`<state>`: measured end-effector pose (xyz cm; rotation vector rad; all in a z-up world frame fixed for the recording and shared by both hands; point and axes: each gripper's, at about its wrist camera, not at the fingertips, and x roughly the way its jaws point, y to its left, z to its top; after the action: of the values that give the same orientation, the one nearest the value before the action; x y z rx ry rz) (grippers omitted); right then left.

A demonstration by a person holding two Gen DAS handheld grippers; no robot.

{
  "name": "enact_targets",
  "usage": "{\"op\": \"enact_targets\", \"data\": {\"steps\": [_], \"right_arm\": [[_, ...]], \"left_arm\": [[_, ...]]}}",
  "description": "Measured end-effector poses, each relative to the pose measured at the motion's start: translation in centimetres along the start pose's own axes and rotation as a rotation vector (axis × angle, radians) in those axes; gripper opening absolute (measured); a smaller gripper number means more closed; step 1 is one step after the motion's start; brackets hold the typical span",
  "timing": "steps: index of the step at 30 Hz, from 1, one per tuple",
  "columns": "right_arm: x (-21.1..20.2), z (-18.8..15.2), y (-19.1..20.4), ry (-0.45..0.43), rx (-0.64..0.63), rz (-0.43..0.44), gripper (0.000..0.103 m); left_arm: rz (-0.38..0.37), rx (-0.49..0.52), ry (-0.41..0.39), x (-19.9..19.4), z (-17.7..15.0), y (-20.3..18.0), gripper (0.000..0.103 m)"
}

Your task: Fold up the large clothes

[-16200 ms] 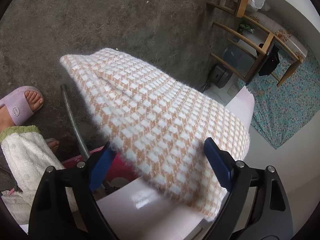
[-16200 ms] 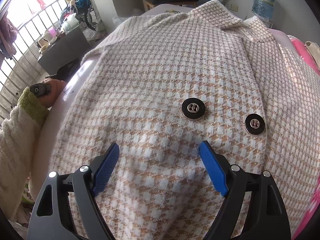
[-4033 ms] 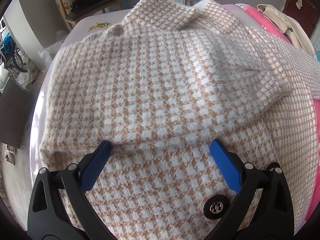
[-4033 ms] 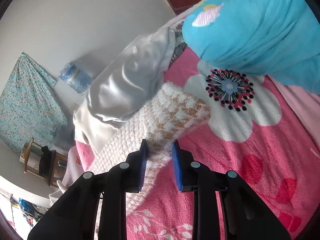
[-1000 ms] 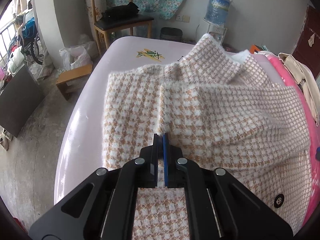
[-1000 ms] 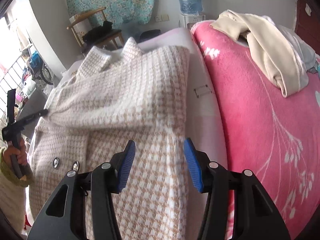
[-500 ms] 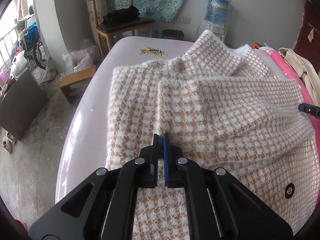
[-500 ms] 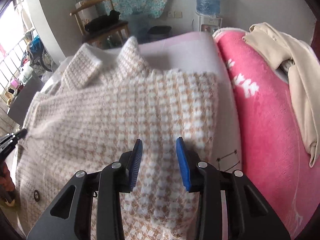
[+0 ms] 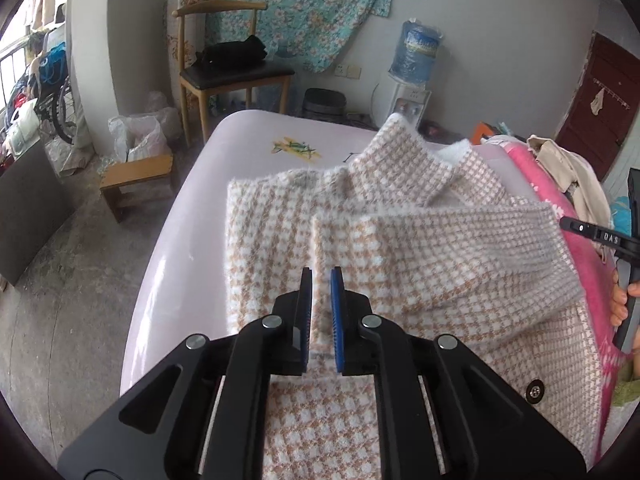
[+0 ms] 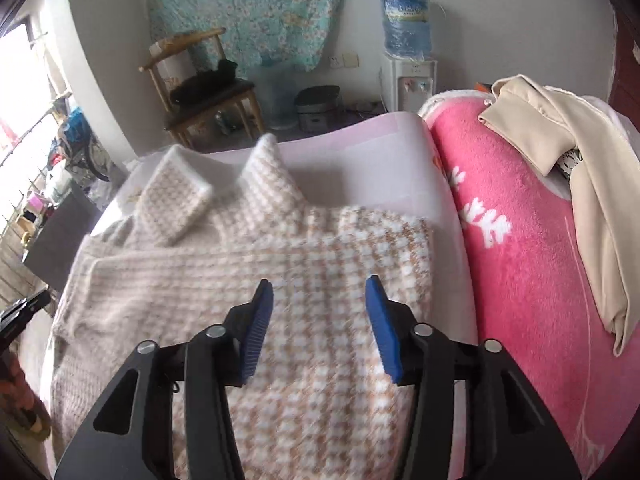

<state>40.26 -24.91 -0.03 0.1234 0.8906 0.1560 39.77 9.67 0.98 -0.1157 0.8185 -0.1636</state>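
- Wooden chair (image 9: 224, 76): stands on the floor beyond the bed.
- Left claw (image 9: 321, 312): jaws parting, narrow gap, sleeve edge between the pads, no firm pinch visible.
- Checked coat (image 9: 440, 272): lies on the pale bed sheet (image 9: 192, 216), sleeves folded across the front.
- Right claw (image 10: 318, 320): jaws opening, about half spread, empty above the coat.
- Pink blanket (image 10: 520, 264): right of the coat.

Coat (image 9: 400, 248) lies on the bed (image 9: 248, 140), seemingly beside a blanket (image 10: 528, 248) rightward.

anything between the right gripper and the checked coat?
Nothing visible. The right gripper, jaws opening and empty, hangs right over the checked coat; the beige garment lies off to the side on the pink blanket.
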Motion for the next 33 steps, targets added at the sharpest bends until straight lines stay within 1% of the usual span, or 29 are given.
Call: {"op": "enact_targets", "data": {"steps": [1, 2, 3, 4, 5, 6, 7, 8, 10, 12, 13, 14, 15, 16, 17, 19, 21, 23, 24, 26, 29, 33], "right_arm": [[-0.2, -0.7, 0.6, 0.010, -0.024, 0.010, 0.050], [0.1, -1.5, 1.2, 0.031, -0.050, 0.005, 0.050], [0.6, -2.2, 1.5, 0.055, -0.071, -0.005, 0.050], [1.5, -2.9, 1.6, 0.086, -0.087, -0.023, 0.050], [2.8, -3.7, 1.6, 0.135, -0.105, -0.068, 0.051], [3.5, -4.5, 1.7, 0.144, -0.124, -0.084, 0.051], [3.4, -4.7, 1.6, 0.129, -0.122, -0.081, 0.052], [3.0, -4.6, 1.4, 0.134, -0.101, -0.079, 0.052], [1.2, -4.6, 1.5, 0.129, -0.064, -0.086, 0.052], [-0.5, -5.2, 2.1, 0.093, -0.086, -0.053, 0.052], [-0.5, -5.6, 2.3, 0.095, -0.109, -0.076, 0.052], [0.1, -6.2, 2.4, 0.121, -0.128, -0.113, 0.053], [1.1, -6.8, 2.1, 0.155, -0.135, -0.128, 0.053], [1.2, -7.0, 1.6, 0.136, -0.118, -0.108, 0.054], [1.1, -7.0, 1.1, 0.145, -0.075, -0.089, 0.054], [-0.3, -6.9, 1.1, 0.150, -0.012, -0.103, 0.054], [-2.2, -7.3, 2.1, 0.131, -0.021, -0.103, 0.054], [-4.7, -8.8, 3.1, 0.111, -0.013, -0.078, 0.058], [-5.7, -9.9, 3.7, 0.112, -0.008, -0.066, 0.059], [-7.7, -12.5, 5.0, 0.122, -0.001, -0.048, 0.066], [-10.1, -16.6, 7.2, 0.146, -0.008, -0.022, 0.072], [-12.6, -21.8, 10.0, 0.187, 0.005, -0.001, 0.074]], "left_arm": [[-0.018, 0.004, 0.012, 0.4, 0.4, -0.4, 0.011], [-0.040, 0.002, 0.039, 1.1, 0.8, -0.8, 0.018], [-0.064, -0.008, 0.076, 2.3, 1.0, -1.2, 0.021], [-0.068, -0.016, 0.111, 3.6, 1.0, -1.6, 0.025], [-0.048, -0.012, 0.156, 5.2, 0.7, -2.0, 0.029], [-0.011, -0.007, 0.208, 6.9, 0.4, -2.2, 0.029], [-0.007, -0.016, 0.184, 7.1, 0.1, -2.2, 0.029], [-0.001, -0.022, 0.168, 6.9, 0.1, -2.2, 0.030], [-0.006, -0.039, 0.177, 6.2, 0.1, -2.1, 0.030], [-0.021, -0.031, 0.144, 4.9, -0.2, -2.1, 0.037], [-0.003, -0.015, 0.137, 4.6, -0.5, -2.1, 0.045], [0.022, -0.001, 0.147, 4.7, -0.8, -2.2, 0.048], [0.046, 0.006, 0.176, 5.2, -1.1, -2.1, 0.049], [0.057, -0.001, 0.202, 5.6, -1.4, -1.9, 0.052], [0.052, -0.018, 0.200, 5.4, -1.4, -1.5, 0.052], [0.055, -0.050, 0.189, 4.0, -1.3, -1.0, 0.053], [0.043, -0.053, 0.161, 1.8, -1.7, -0.7, 0.059], [0.047, -0.021, 0.138, -0.8, -3.0, -1.0, 0.067], [0.042, -0.003, 0.135, -2.1, -3.9, -1.3, 0.070], [0.038, 0.037, 0.151, -4.2, -6.0, -2.0, 0.077], [0.026, 0.111, 0.186, -6.6, -9.9, -3.2, 0.083], [0.027, 0.178, 0.231, -9.1, -14.9, -4.6, 0.084]]}}
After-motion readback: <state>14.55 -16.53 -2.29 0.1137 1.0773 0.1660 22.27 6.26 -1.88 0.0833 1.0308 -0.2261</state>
